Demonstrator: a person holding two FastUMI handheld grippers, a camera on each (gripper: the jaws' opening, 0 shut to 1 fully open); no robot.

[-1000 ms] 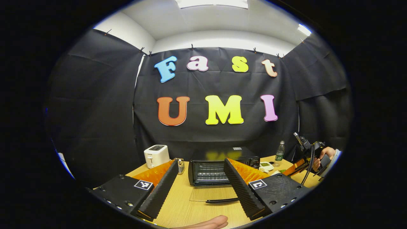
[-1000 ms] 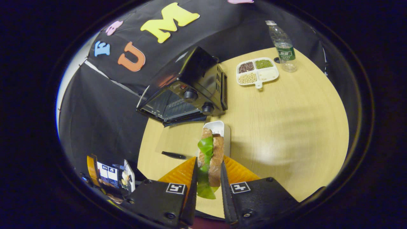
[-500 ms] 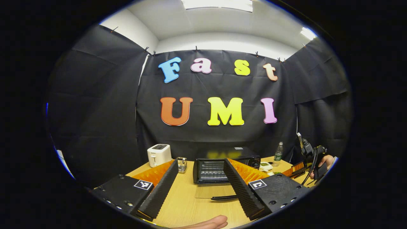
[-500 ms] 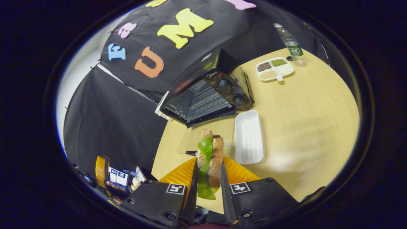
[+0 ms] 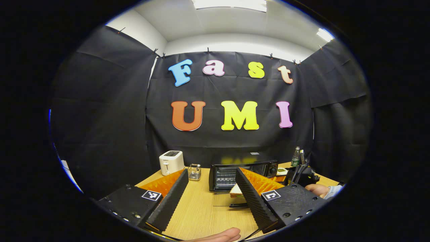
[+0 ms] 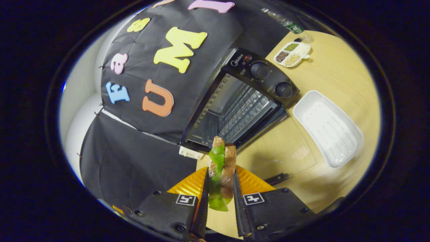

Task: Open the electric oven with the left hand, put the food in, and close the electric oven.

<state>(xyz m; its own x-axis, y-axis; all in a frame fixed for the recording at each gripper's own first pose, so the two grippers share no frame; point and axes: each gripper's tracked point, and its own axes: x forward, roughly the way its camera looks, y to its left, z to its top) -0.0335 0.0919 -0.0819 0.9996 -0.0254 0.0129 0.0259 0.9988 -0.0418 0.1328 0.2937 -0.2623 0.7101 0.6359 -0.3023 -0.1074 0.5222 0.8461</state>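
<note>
- At the bottom centre of the right gripper view, my right tongs (image 6: 218, 188) are clamped on the sandwich (image 6: 221, 164), both fingers pressing its bread sides, with green lettuce hanging between them.
- Just above the sandwich in that view sits the oven (image 6: 242, 101), its mouth and wire rack exposed and its glass door (image 6: 282, 148) lying flat on the table (image 6: 336, 67).
- Over the last second the oven has grown from a small box in the upper middle to a large opening right ahead of the sandwich, so I have carried the food close to the mouth.
- At the right of the frame lies the white tray (image 6: 327, 127), now empty and off to the side of my path.
- Low in the left gripper view, my left tongs (image 5: 210, 195) are spread wide and hold nothing; they have drawn back from the oven, which looks smaller than before.
- Right of centre in that view the right tongs and the sandwich have come in front of the oven.
- I judge opening done; sliding the sandwich onto the rack comes next, then closing the door.
</note>
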